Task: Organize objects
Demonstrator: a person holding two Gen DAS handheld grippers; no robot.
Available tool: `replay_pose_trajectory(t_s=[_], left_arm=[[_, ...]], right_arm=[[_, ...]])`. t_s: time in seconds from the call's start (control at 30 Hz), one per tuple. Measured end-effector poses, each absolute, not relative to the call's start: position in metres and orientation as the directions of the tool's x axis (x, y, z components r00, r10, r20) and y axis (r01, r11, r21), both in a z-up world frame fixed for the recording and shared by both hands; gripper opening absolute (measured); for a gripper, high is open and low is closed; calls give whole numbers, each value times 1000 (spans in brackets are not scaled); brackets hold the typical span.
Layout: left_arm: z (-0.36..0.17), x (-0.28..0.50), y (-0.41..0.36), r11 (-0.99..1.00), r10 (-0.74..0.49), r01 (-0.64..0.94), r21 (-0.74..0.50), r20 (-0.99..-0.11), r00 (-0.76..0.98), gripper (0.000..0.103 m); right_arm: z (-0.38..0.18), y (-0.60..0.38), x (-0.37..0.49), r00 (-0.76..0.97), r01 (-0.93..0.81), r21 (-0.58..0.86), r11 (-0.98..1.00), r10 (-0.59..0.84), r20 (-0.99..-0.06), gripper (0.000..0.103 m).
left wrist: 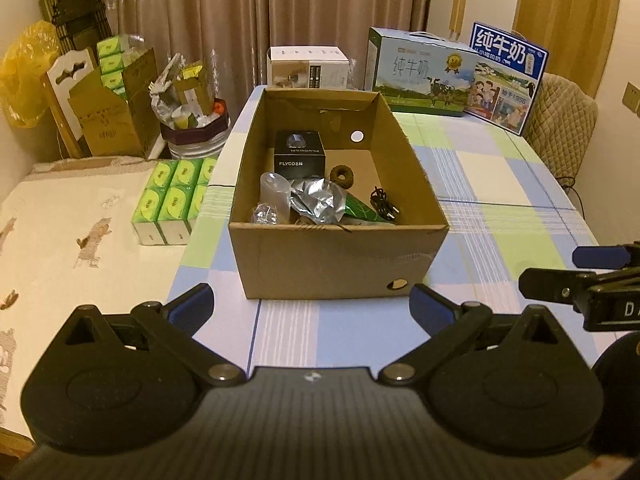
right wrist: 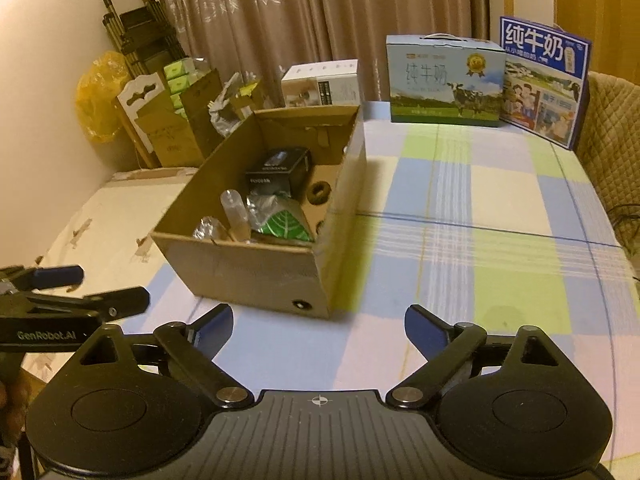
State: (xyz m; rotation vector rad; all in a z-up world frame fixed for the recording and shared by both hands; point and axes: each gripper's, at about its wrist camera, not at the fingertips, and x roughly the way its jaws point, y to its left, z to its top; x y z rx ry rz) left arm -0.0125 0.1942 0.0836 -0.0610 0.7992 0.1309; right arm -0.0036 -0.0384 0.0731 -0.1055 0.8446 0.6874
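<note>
Cardboard box (left wrist: 340, 256) sits open on the checked tablecloth (left wrist: 500, 184), near the table's left edge. Inside: black Flyco box (left wrist: 299, 154) toward the back, brown ring (left wrist: 343, 176) just right of it, clear plastic tube (left wrist: 276, 192), crumpled silver foil pouch (left wrist: 318, 200), green packet (left wrist: 362, 210), black cable (left wrist: 384, 208) by the right wall, small crinkled wrapper (left wrist: 264, 214) in the front-left corner.

Left gripper (left wrist: 312, 306) hangs in front of the box, jaws spread wide, nothing between them. Right gripper (right wrist: 319, 330) beside it, jaws also apart and empty, off the box's front-right corner.

Two milk cartons (left wrist: 420, 72) and a white box (left wrist: 308, 66) stand at the table's far edge. Green tissue packs (left wrist: 172, 200) lie on the bed to the left.
</note>
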Motion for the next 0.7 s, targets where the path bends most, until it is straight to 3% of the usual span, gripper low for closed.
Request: replay_pose_trajectory(t_s=[0.7], left_arm=[[90,-36,173,988,105,-154,-3,-714,693,102]], right_arm=[[79,-60,-23,482,-572,191,798,515,-709,90]])
